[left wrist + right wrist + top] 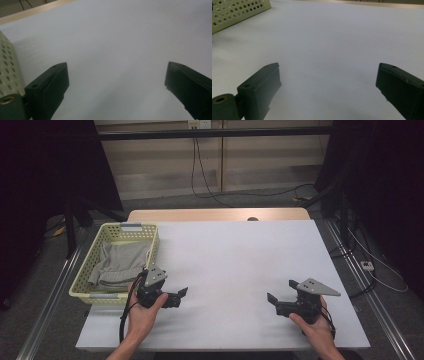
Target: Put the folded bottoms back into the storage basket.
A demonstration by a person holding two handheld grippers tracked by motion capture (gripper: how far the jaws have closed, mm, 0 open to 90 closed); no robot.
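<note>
Both hands sit low in the high view, left gripper (183, 294) and right gripper (280, 290) spread wide and holding nothing, beside the basket (152, 242) with the soft, light grey cloth (117, 262) inside, best pinched at a raised fold; each gripper view shows wide-apart jaws over the bare white surface (120, 45).

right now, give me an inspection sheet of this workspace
surface: white table top, bare in the middle
job's things: pale yellow perforated plastic basket at the left edge, holding folded grey cloth
clutter: nothing seen
grippers: left gripper and right gripper both open, empty, held low over the table, pointing at each other
cables: black cable trails from the left gripper; black wires on the floor behind
surroundings: grey floor, dark curtains at both sides
</note>
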